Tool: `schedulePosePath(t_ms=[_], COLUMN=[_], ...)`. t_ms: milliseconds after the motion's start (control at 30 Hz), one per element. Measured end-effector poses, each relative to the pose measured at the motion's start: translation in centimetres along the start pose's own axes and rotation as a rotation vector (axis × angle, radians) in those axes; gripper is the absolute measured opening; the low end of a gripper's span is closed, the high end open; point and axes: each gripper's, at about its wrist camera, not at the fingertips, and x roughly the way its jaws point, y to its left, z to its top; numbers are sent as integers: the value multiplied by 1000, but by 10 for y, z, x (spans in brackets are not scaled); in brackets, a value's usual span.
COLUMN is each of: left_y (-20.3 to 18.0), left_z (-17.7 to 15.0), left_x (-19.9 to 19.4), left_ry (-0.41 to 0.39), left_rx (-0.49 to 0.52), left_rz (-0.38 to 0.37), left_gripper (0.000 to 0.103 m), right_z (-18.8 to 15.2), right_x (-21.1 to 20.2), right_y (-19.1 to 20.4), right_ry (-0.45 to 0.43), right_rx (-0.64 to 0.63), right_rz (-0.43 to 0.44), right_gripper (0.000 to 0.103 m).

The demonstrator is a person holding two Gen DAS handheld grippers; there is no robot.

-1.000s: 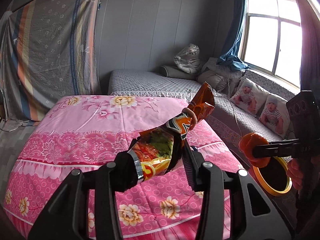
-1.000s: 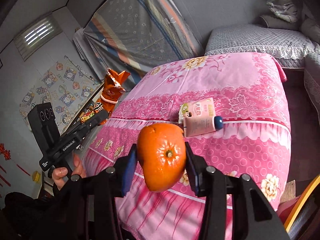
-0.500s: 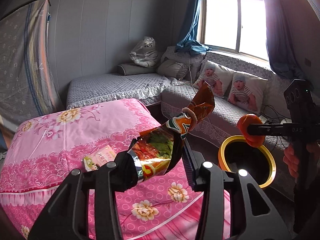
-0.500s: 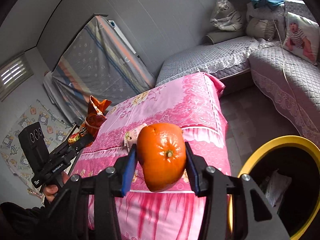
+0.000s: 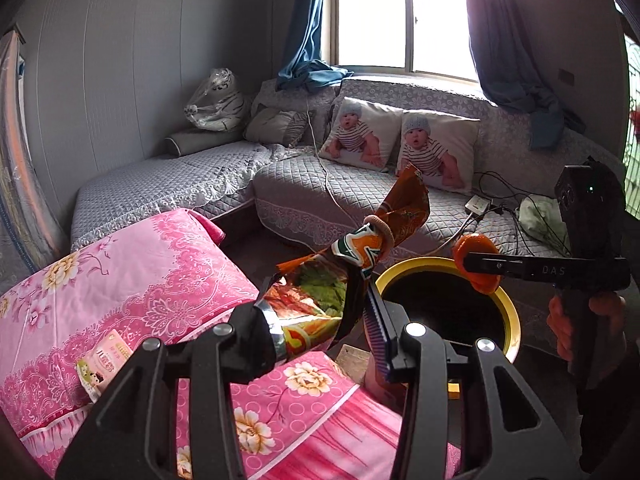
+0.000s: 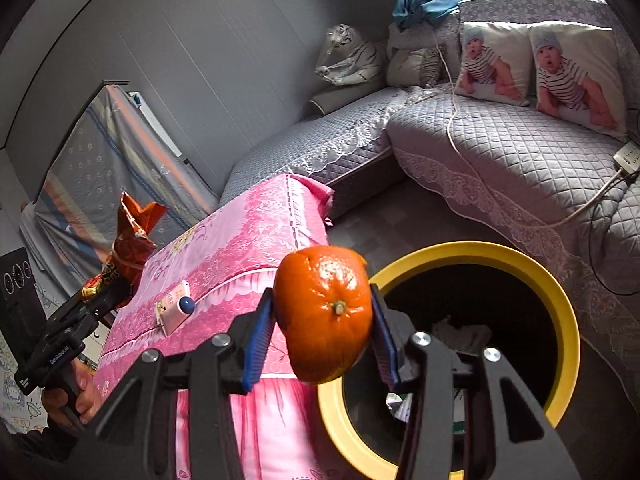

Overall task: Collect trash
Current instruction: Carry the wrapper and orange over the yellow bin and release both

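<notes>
Two grips — crinkled foil snack bag (image 5: 320, 304), dimpled orange peel (image 6: 326, 316), round yellow-rimmed bin (image 6: 556, 292)

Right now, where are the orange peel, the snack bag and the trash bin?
orange peel (image 6: 324, 316), right wrist view, middle of the outer skin.
snack bag (image 5: 320, 300), left wrist view, printed front near the pads.
trash bin (image 6: 560, 300), right wrist view, yellow rim, right side.

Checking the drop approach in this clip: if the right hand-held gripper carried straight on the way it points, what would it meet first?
Most likely the yellow-rimmed bin: the right hand-held gripper, shut on the orange, aims at its near rim and dark opening. Depth is unclear, so rim or inside cannot be settled.
</notes>
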Motion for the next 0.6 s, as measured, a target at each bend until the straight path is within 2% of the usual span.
schedulePosePath(t_ms=[267, 367, 467, 600], left_y=[-38, -46, -54, -59], left_z=[9, 12, 12, 13], left_x=[36, 54, 71, 89], left_ry=[23, 44, 63, 85], left_rx=[38, 28, 36, 24], left_rz=[-49, -77, -84, -89], left_gripper=[41, 41, 41, 41], right_z=[-17, -20, -23, -25], right_x=[12, 15, 17, 16], right_y=[-39, -52, -62, -70], right_ry=[10, 23, 31, 40], right_rx=[64, 103, 120, 148], right_rz=[-133, -145, -184, -193], right_gripper=[43, 43, 43, 43])
